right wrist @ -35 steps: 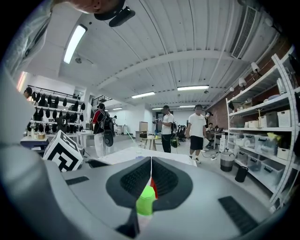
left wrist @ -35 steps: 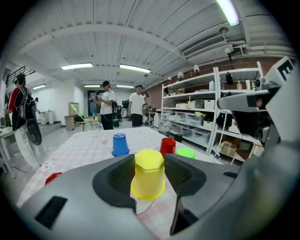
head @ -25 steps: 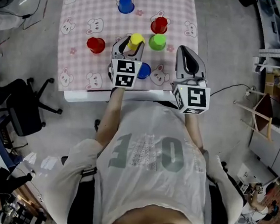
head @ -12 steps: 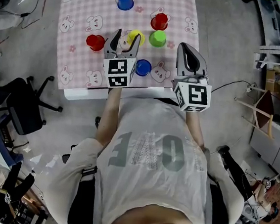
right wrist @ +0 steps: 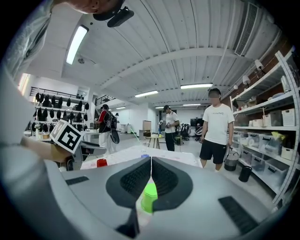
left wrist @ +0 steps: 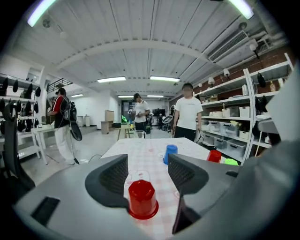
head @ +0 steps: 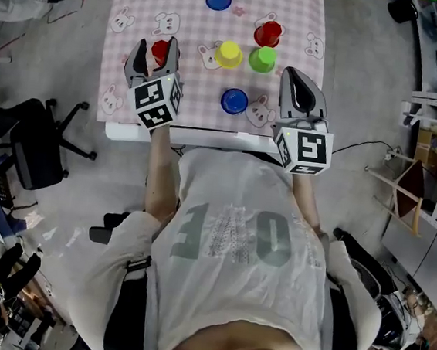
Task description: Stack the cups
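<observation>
Since a second ago the left gripper has swung off the yellow cup over to the left-hand red cup, jaws just opening wider and pinching nothing. That red cup stands mouth-down dead ahead, in line with the gap. The right gripper, pressed shut, is well away from it.

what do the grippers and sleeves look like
The left gripper and right gripper are grey plastic with curved jaws and dark ribbed pads. Each carries a white cube with black square markers. The sleeves are short, pale grey.
</observation>
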Available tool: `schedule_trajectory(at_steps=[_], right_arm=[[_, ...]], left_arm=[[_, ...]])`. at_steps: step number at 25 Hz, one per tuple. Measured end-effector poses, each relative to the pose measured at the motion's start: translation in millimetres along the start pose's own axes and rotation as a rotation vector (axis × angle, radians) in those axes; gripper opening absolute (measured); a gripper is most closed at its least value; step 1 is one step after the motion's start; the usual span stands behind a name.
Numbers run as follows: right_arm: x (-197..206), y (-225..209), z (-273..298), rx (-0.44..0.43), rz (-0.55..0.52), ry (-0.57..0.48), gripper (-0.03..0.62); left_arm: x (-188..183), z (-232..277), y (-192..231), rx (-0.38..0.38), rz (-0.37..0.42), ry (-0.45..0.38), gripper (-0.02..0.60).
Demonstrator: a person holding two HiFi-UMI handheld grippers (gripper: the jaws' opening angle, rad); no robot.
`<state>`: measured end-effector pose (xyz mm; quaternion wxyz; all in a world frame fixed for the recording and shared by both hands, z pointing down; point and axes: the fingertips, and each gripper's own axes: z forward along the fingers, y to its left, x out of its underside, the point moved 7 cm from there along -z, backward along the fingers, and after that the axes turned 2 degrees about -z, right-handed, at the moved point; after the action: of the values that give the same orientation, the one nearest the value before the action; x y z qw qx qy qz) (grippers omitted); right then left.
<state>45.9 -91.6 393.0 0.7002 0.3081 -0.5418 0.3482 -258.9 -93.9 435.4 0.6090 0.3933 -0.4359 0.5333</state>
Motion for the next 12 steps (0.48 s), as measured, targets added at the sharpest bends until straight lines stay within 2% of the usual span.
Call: schedule_trajectory(at_steps=[5,8,12], right_arm=[[0.6,5.8,1.2,-0.015,-0.006,0.004,0.029],[1.6,8.4,0.3,-0.019,-0.011,0.008,0.029],[3.1,8.6,-2.9,-0.015,-0.018,0.010,0.029]], left_arm=[[29.5,6.5,19.9,0.010,-0.036,0.100,0.249],[40.4,10.8,24.0,0.030,-0.072,0.132,0.249],[51.1,15.1,27.0,0.037,-0.070,0.170,0.249]])
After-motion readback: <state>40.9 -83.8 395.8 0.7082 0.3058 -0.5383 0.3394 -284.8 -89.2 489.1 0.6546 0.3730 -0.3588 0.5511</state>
